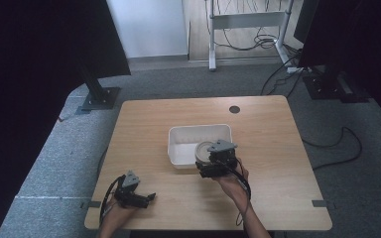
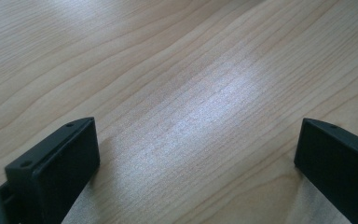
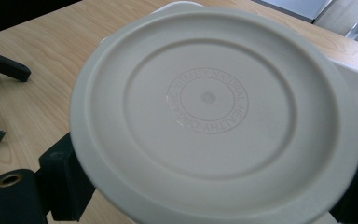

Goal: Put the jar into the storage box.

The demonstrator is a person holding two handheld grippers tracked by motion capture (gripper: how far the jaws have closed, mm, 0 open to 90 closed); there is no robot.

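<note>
the right gripper (image 1: 213, 157) is hanging at the near right corner of a white rectangular tub (image 1: 178, 148) that is sitting near the middle of the wooden surface (image 1: 268, 148). its jaws are gripping a round, cream-coloured disc (image 3: 214, 116), one jaw on each side of the rim, so they are standing about as wide apart as the disc itself. in the right gripper view the disc is facing the camera flat-on, with raised concentric rings and a ring of faint embossed lettering around its centre; whether it is a lid or the underside of a small dish is hard to tell. in the high view the disc (image 1: 204, 150) is showing as a pale round shape just over the tub's near right part, partly under the gripper; whether it is touching the tub cannot be told. the person's right hand (image 1: 233, 183) is holding that gripper from the near side, its cable trailing back along the forearm.

the left gripper (image 1: 144, 197) is lying low over the near left part of the surface, well apart from the tub, and is pointing to the right. in the left gripper view its jaws are standing wide open with nothing between them, bare wood grain (image 2: 191, 107) showing in the gap.
</note>
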